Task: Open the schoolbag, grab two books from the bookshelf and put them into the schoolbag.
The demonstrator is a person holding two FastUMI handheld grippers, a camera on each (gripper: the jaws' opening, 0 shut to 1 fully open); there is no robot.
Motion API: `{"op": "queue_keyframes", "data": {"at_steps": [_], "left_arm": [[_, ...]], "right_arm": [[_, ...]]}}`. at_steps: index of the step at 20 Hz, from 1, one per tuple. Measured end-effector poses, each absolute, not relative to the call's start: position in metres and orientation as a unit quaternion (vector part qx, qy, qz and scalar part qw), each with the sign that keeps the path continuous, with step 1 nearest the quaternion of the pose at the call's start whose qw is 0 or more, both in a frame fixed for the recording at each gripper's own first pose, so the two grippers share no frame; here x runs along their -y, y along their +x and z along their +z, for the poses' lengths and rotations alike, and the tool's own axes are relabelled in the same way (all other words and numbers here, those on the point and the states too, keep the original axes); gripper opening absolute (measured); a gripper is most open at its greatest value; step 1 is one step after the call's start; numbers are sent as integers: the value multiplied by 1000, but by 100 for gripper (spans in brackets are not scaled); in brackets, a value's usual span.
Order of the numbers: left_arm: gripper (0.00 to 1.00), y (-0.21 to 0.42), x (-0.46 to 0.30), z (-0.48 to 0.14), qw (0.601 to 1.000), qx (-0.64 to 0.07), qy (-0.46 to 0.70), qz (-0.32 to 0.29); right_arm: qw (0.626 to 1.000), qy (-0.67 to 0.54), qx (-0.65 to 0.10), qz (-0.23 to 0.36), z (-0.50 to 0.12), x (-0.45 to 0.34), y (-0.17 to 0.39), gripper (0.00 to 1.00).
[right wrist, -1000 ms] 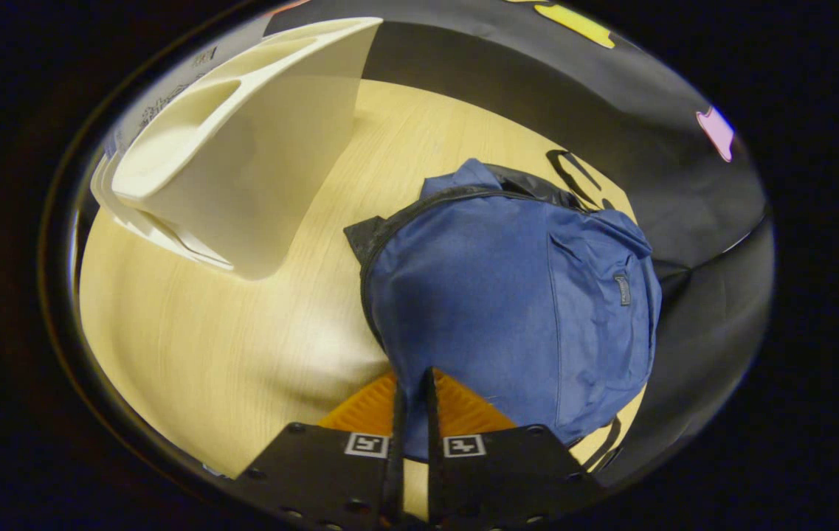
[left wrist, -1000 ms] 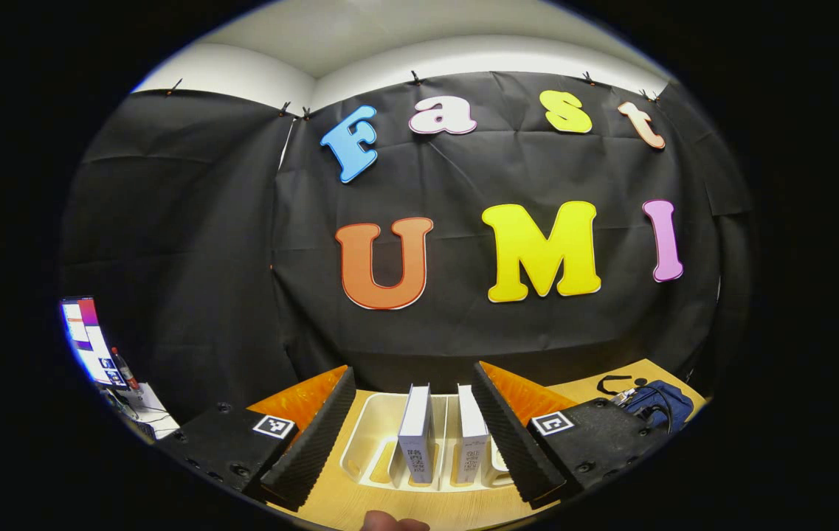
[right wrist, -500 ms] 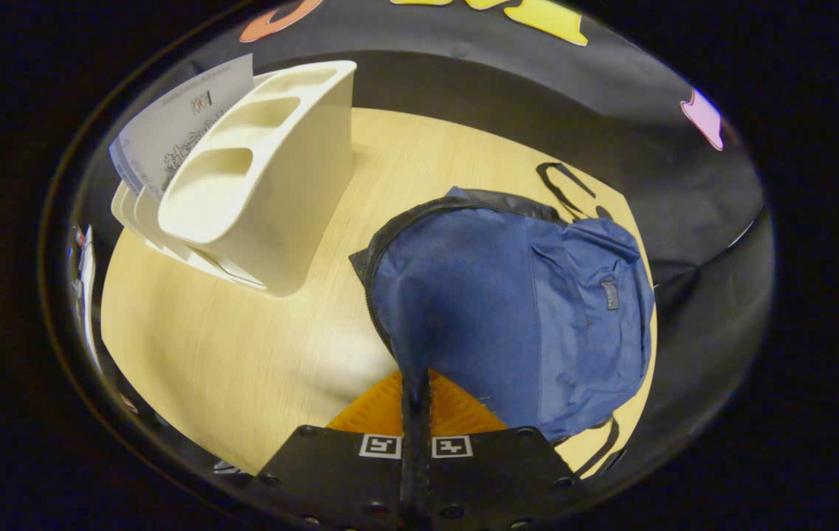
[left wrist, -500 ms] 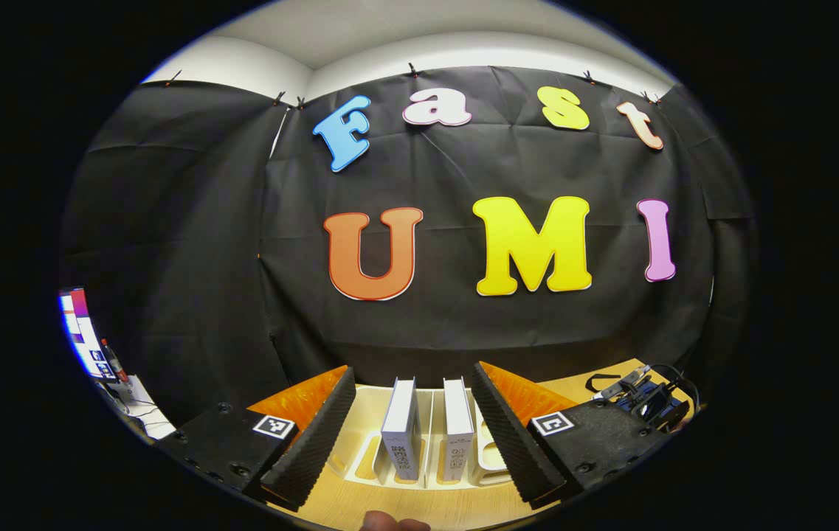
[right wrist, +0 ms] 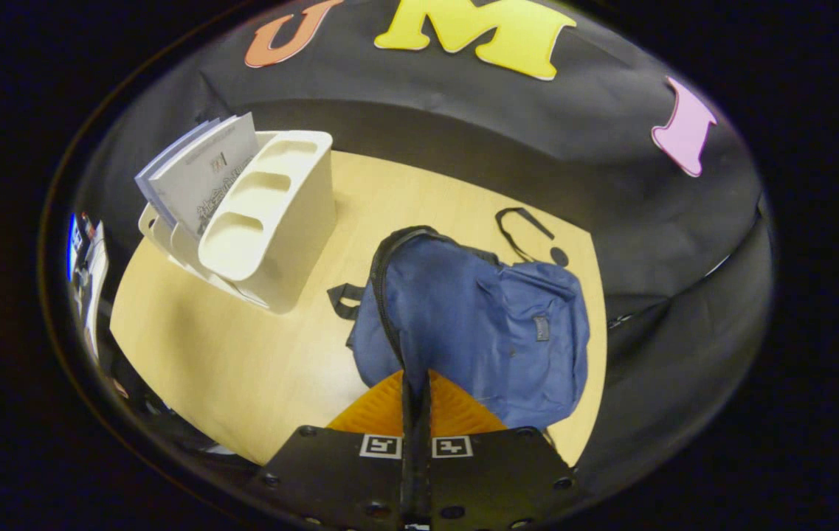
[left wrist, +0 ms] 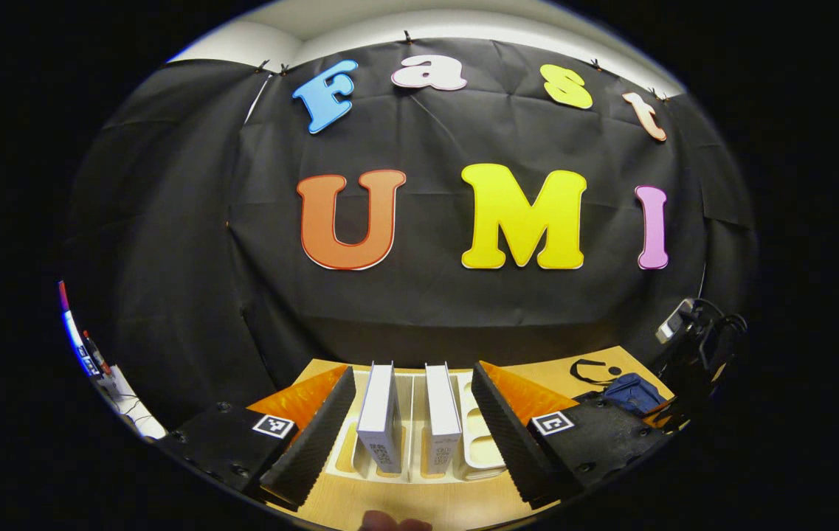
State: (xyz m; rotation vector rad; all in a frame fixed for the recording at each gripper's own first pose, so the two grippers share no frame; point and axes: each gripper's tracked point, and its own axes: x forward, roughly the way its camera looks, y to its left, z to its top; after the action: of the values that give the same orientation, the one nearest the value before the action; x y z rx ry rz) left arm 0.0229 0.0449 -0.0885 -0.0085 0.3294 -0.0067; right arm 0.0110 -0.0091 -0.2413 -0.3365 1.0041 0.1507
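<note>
schoolbag [right wrist: 478, 324] looks soft and floppy, so grab the zipper edge; right hand-held gripper [right wrist: 416, 398] pinched together, left hand-held gripper [left wrist: 412, 420] wide around two stiff books [left wrist: 378, 417]

We see a light wooden table [right wrist: 257, 354] backed by the black cloth wall. On it stands a cream bookshelf [right wrist: 271, 221] with slotted compartments, toward the table's far left in the right gripper view; two white books [left wrist: 378, 413] stand upright in it in separate slots. Near it, apart from it, a blue schoolbag [right wrist: 478, 324] lies flat on the tabletop, its black strap [right wrist: 519, 225] trailing onto the wood toward the wall.
</note>
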Motion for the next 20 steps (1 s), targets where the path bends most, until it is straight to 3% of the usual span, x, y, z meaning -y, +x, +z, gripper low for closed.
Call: {"op": "queue_keyframes", "data": {"at_steps": [4,12,20], "left_arm": [[100,41,-38,-99,980,-196,-2,-18],[100,75,-19,-141,942,-329,-19,-58],[99,81,6,-186,845,-519,-14,-125]], "right_arm": [[864,-163,-472,63,-208,52,20,0],[867,-125,-480,51,-185,115,39,0],[863,-87,-494,60,-185,146,39,0]]}}
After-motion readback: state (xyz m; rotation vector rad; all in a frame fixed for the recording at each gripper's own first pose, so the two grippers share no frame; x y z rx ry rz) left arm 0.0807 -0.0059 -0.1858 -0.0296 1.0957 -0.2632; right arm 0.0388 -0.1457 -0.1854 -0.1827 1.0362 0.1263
